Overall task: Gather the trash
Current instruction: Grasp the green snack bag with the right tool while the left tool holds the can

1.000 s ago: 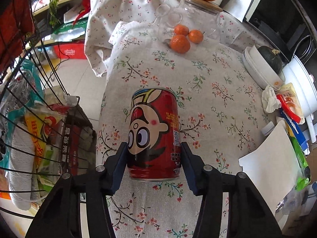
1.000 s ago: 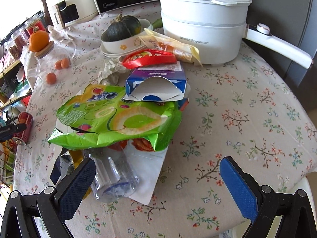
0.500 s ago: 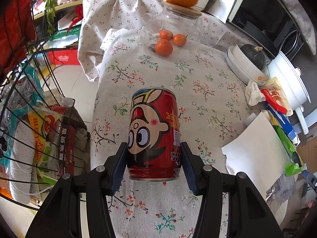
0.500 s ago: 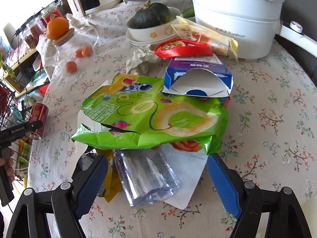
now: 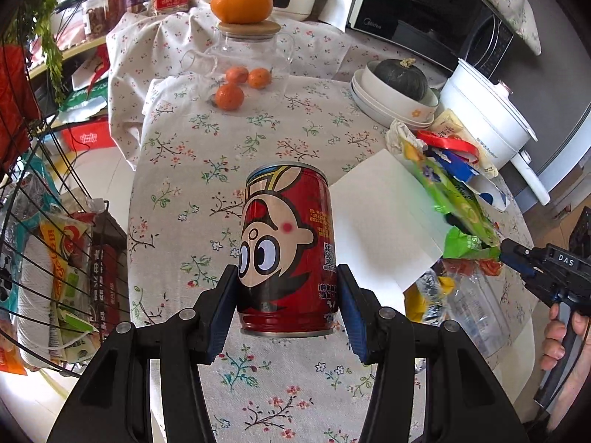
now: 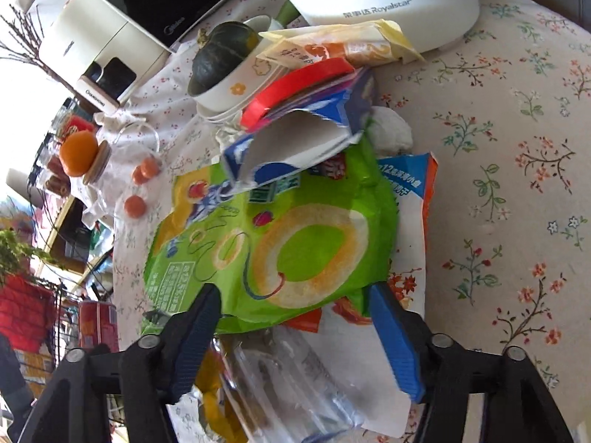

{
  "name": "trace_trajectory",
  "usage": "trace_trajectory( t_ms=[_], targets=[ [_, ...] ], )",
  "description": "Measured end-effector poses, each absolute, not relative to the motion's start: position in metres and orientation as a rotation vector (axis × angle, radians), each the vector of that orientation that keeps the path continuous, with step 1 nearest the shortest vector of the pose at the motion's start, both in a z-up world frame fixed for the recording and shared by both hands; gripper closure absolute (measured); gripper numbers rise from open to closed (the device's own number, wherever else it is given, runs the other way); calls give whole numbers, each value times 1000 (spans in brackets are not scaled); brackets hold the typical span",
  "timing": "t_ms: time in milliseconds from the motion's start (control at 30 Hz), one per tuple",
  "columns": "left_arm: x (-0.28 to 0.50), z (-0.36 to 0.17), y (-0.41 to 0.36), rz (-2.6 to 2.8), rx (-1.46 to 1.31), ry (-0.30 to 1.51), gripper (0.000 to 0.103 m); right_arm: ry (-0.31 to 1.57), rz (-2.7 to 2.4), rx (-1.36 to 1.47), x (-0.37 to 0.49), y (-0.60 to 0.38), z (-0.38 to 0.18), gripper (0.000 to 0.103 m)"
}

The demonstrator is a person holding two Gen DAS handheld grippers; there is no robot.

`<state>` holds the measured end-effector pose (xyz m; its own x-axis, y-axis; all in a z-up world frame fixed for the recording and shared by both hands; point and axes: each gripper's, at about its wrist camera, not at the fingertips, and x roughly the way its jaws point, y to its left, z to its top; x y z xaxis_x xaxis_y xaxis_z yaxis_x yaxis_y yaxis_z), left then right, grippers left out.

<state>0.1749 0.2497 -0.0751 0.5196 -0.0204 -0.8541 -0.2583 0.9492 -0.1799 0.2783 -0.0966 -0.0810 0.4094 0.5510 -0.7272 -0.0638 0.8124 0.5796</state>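
My left gripper [image 5: 286,304] is shut on a red cartoon-face can [image 5: 288,247] and holds it upright above the floral tablecloth. The can also shows small at the left of the right wrist view [image 6: 96,326]. My right gripper [image 6: 295,336] is open, its jaws on either side of the near edge of a green snack bag [image 6: 280,236]. A clear plastic bottle [image 6: 284,380] lies under the bag. A torn blue carton [image 6: 295,140] and a red wrapper [image 6: 295,88] lie behind it. The right gripper shows at the right of the left wrist view [image 5: 517,258].
A wire basket [image 5: 48,243] full of packets stands left of the table. A glass jar [image 5: 247,62] with oranges, a bowl with a squash [image 5: 399,85], a white cooker [image 5: 484,118] and a microwave [image 5: 436,18] stand at the back. A white sheet [image 5: 380,221] lies mid-table.
My left gripper has lifted the can higher and turned right. My right gripper has moved forward and tilted, and its jaws have narrowed around the green bag's edge.
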Motion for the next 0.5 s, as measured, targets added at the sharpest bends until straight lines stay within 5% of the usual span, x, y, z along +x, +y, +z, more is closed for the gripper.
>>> trace_trajectory(
  t_ms=[67, 133, 500],
  targets=[
    [175, -75, 246, 139, -305, 1021, 48, 1096, 414, 571, 280, -102, -89, 78],
    [175, -75, 240, 134, -301, 1023, 48, 1086, 423, 605, 280, -107, -91, 95],
    [170, -60, 214, 90, -287, 996, 48, 920, 447, 578, 257, -141, -35, 101]
  ],
)
